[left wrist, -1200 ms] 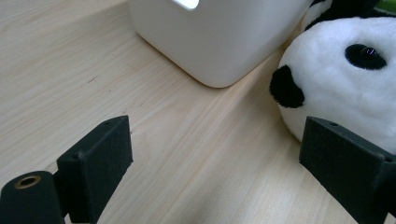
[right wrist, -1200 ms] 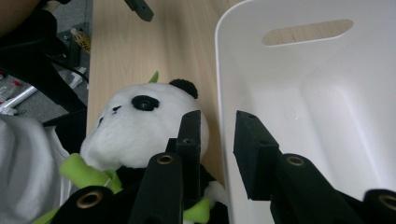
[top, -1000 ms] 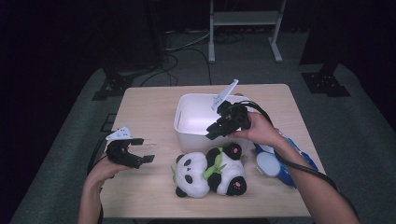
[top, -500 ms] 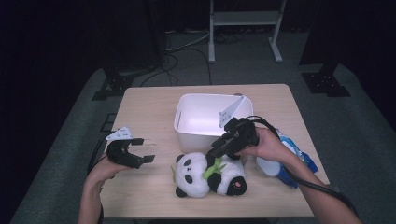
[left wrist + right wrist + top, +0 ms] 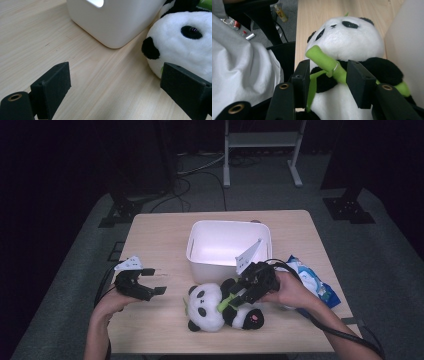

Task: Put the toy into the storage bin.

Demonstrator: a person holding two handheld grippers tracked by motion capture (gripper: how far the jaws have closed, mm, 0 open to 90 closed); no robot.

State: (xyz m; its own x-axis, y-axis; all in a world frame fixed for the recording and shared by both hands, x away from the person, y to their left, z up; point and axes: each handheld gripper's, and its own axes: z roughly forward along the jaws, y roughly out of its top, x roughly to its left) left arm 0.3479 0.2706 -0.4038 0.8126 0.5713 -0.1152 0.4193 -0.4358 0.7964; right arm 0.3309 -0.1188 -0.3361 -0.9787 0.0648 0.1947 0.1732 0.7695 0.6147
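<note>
Reaching over the near part of the table (image 5: 160, 330), I have my right tool (image 5: 239, 296) down on the panda plush (image 5: 215, 307), which lies on its back just in front of the white bin (image 5: 227, 247), its head toward my left hand. In the right gripper view the two black jaws stand part-way spread, one on each side of the green bamboo stalk (image 5: 329, 66) that the panda hugs across its chest; they have just been opening, and the stalk sits between them while the pads do not press on it. My right hand (image 5: 292, 290) grips that tool from the right side, with its cable trailing back along my forearm.

My left tool (image 5: 150, 282) rests low over the table's left part, well apart from the panda's body, jaws spread wide with bare wood between them. In the left gripper view the panda's white head (image 5: 182, 47) lies just past the right-hand jaw, and the bin's rounded corner (image 5: 112, 25) stands a little beyond.

Farther right, beside my right hand, a blue and white packet (image 5: 312, 280) lies near the table's edge. The bin sits at the middle of the table, open side up.
</note>
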